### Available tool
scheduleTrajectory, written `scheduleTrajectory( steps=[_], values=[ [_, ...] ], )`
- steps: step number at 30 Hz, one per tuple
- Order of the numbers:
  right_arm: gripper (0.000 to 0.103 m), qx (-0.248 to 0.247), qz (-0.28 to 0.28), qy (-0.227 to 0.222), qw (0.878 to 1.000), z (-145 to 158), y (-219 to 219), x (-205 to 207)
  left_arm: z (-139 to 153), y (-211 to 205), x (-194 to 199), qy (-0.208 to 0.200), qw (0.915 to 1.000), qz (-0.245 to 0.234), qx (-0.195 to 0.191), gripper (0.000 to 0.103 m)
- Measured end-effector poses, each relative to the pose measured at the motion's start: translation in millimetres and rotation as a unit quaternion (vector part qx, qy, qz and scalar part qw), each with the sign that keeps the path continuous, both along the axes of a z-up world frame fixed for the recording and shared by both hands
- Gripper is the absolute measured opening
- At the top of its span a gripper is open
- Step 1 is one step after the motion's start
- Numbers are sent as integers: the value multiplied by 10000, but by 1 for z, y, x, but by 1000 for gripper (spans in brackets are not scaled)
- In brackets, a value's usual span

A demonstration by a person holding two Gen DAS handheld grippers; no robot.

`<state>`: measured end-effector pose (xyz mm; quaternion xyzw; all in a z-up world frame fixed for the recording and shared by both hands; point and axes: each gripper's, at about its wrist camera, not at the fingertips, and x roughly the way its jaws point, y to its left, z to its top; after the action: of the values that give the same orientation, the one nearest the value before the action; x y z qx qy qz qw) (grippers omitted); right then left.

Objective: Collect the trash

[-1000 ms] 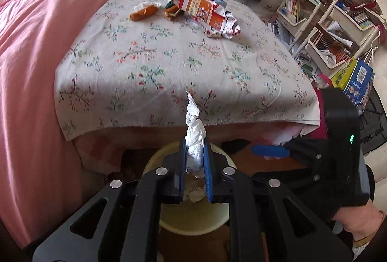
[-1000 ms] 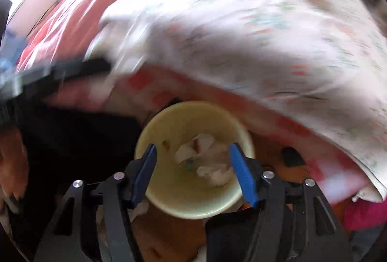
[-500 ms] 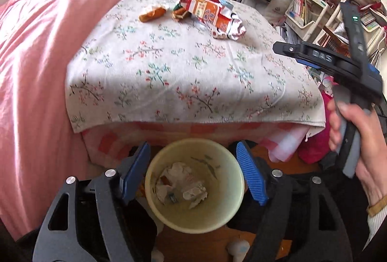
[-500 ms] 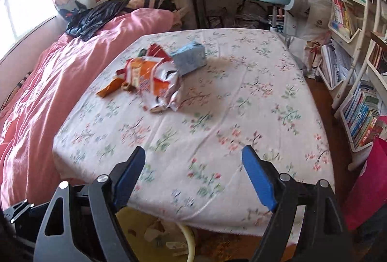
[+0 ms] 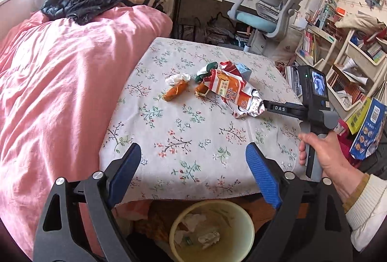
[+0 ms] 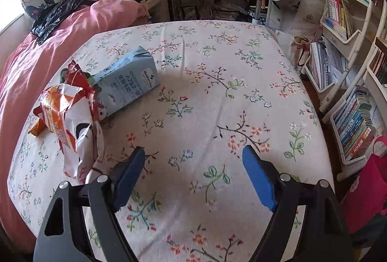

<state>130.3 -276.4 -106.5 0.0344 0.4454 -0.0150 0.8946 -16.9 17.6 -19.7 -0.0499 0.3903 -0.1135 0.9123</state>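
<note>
Trash lies on the floral-cloth table (image 5: 193, 131): a crumpled orange-and-white snack bag (image 5: 232, 90) (image 6: 70, 121), a pale blue milk carton (image 6: 128, 85) (image 5: 244, 69), an orange wrapper (image 5: 175, 91), a small white wrapper (image 5: 177, 78) and a green scrap (image 5: 205, 71). A pale yellow bin (image 5: 212, 230) with crumpled tissues stands on the floor below the table's near edge. My left gripper (image 5: 193, 175) is open and empty above the bin. My right gripper (image 6: 193, 177) is open and empty over the table, right of the snack bag; its body also shows in the left wrist view (image 5: 312, 104).
A pink duvet bed (image 5: 60, 92) borders the table on the left. A grey-blue desk chair (image 5: 266, 12) and desk stand beyond the far edge. White bookshelves (image 6: 350, 68) crowd the right side, with a blue-yellow box (image 5: 370, 129) on the floor.
My left gripper opened and dropped the white tissue into the bin, then rose to table level. My right gripper swung up from the bin and moved over the table toward the trash.
</note>
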Motion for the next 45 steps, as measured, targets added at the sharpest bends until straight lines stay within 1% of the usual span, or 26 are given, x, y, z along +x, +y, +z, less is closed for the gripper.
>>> scheduleTrajectory(
  steps=[1,3,5,8,11,13,17,22,28,32,35,39,42,45],
  values=[
    [80,18,27,50,10000,-1,2,4,1,2,3,16,10000,40,-46,85],
    [84,49,85,81,9999,-1,4,12,1,5,11,60,9999,61,-97,85],
    [92,76,159,171,9997,-2,6,22,3,6,18,39,10000,23,-79,86],
    [96,-13,304,252,9992,-3,12,36,6,4,26,-25,9999,52,-94,89],
    [96,-215,391,286,9986,-5,17,45,6,6,33,-1,9998,120,-180,91],
    [96,-245,344,249,9988,-5,17,48,5,6,38,61,9997,146,-210,91],
    [96,-241,226,249,9991,-5,15,52,2,3,39,123,9996,130,-215,91],
    [96,-225,223,252,9992,-5,14,52,-4,3,37,212,9995,138,-165,91],
    [96,-222,221,252,9992,-4,13,51,-13,4,34,392,9987,232,-236,92],
    [96,-222,220,251,9992,-4,14,52,-26,-7,30,623,9979,131,-138,92],
    [96,-223,219,251,9992,-4,14,51,-36,-20,23,729,9973,-46,-32,92],
    [96,-223,219,251,9992,-4,13,51,-45,-36,13,776,9965,-270,167,92],
    [96,-224,218,251,9992,-4,14,51,-48,-41,7,780,9959,-340,310,92],
    [96,-225,218,251,9992,-4,14,52,-49,-41,4,792,9957,-386,293,92]
  ],
)
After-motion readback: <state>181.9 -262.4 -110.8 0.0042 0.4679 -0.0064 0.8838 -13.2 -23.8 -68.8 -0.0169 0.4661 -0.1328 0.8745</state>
